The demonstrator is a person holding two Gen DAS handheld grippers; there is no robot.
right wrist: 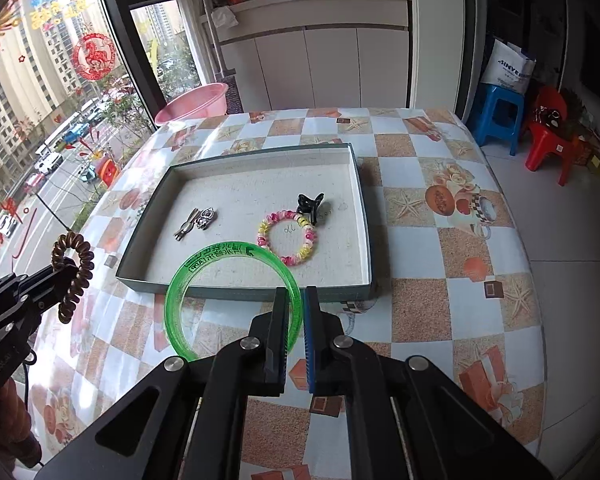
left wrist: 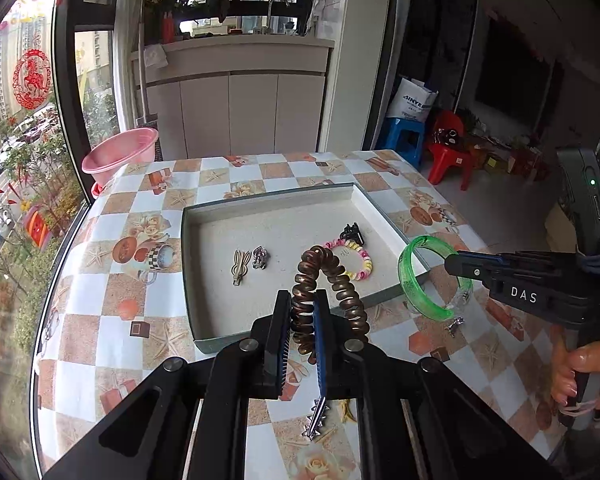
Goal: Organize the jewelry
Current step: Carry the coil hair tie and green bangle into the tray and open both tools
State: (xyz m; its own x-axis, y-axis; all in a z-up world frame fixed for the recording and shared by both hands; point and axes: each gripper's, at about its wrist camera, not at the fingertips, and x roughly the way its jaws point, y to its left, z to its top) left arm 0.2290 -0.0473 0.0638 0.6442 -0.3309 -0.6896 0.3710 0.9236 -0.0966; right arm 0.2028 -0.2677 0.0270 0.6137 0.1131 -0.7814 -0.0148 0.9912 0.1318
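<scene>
My left gripper [left wrist: 304, 300] is shut on a brown spiral hair tie [left wrist: 328, 276], which arches up in front of it; the same hair tie [right wrist: 74, 276] shows at the left of the right wrist view. My right gripper [right wrist: 298, 296] is shut on the rim of a green translucent bangle [right wrist: 204, 276], held above the table by the tray's near edge; the bangle [left wrist: 412, 264] hangs off that gripper [left wrist: 450, 262] in the left wrist view. The shallow grey tray [right wrist: 252, 292] holds a pink-yellow spiral bracelet [right wrist: 287, 238], a black claw clip [right wrist: 310, 206], a gold hair clip [left wrist: 240, 266] and a silver charm [left wrist: 260, 258].
The tray [left wrist: 188, 272] lies on a checkered tablecloth [right wrist: 440, 300]. A silver spiky clip [left wrist: 316, 420] and a small gold piece [left wrist: 346, 410] lie on the cloth below my left gripper; another small silver piece [left wrist: 455, 325] lies right of the tray. A pink basin [left wrist: 120, 152] stands beyond the table's far left corner.
</scene>
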